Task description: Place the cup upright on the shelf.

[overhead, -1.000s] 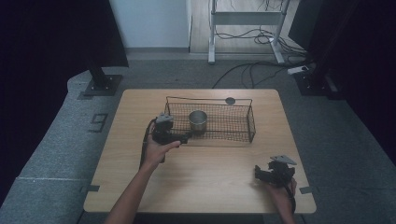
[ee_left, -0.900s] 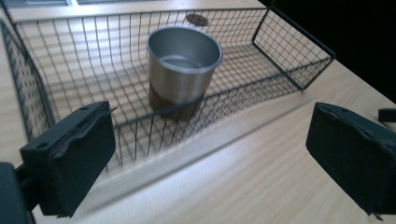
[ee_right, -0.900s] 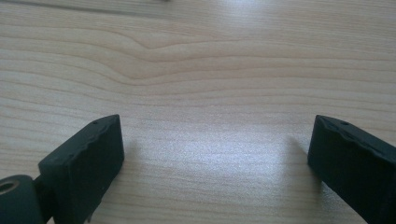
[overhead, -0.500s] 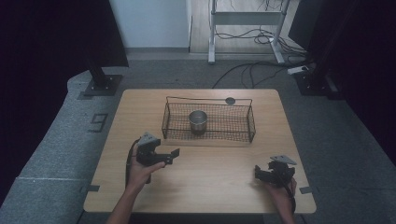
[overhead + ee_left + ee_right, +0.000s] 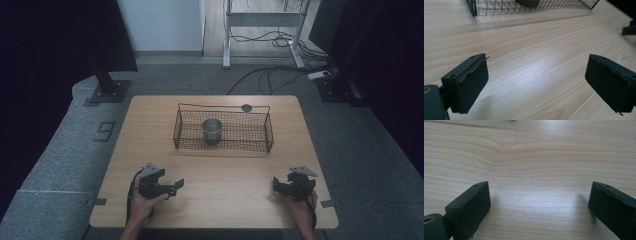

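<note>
Both tongs, left [image 5: 176, 185] and right [image 5: 276, 185], gape empty over grained wooden table [image 5: 225, 200]; left's pads just narrowing.

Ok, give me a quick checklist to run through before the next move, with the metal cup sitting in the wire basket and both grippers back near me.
1. Metal cup stands upright inside the wire basket: ok.
2. Left gripper holds nothing; its jaws have just been closing a little, with only bare table between them: ok.
3. Right gripper open and holding nothing, wood grain between its jaws: ok.
4. Both grippers apart from the basket, at the table's near edge: ok.
5. Table between grippers and basket free of obstacles: ok.
6. Whether the cup holds anything: cannot tell.
</note>
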A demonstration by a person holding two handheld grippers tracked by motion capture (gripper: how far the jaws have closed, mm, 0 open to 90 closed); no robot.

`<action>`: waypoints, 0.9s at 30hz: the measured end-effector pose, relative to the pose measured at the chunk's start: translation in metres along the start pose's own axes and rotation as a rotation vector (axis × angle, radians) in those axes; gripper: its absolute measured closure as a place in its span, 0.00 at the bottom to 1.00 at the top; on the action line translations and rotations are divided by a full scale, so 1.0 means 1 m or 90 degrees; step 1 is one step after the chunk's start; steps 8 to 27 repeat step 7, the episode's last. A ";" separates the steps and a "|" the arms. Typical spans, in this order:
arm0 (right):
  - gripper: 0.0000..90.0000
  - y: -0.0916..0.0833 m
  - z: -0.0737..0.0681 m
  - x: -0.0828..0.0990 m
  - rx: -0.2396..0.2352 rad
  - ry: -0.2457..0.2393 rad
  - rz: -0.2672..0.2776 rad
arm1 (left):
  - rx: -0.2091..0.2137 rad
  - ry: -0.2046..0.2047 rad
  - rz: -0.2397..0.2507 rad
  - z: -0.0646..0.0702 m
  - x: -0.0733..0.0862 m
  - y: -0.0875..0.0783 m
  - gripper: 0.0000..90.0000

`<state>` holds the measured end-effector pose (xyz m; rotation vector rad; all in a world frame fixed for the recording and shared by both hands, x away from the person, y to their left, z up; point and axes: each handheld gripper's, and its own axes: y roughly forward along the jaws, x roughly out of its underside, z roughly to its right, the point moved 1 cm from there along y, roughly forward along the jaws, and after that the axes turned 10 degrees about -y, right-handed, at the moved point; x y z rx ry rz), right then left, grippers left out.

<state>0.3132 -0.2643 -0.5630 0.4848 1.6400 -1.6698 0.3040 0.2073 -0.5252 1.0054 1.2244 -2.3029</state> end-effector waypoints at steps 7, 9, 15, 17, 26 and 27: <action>0.05 0.000 0.000 0.000 0.000 0.000 0.000 | 0.010 -0.011 0.007 0.003 0.001 0.004 0.07; 0.05 0.000 0.000 0.000 0.000 0.000 0.000 | 0.010 -0.011 0.007 0.003 0.001 0.004 0.07; 0.05 0.000 0.000 0.000 0.000 0.000 0.000 | 0.010 -0.011 0.007 0.003 0.001 0.004 0.07; 0.05 0.000 0.000 0.000 0.000 0.000 0.000 | 0.010 -0.011 0.007 0.003 0.001 0.004 0.07; 0.05 0.000 0.000 0.000 0.000 0.000 0.000 | 0.010 -0.011 0.007 0.003 0.001 0.004 0.07; 0.05 0.000 0.000 0.000 0.000 0.000 0.000 | 0.010 -0.011 0.007 0.003 0.001 0.004 0.07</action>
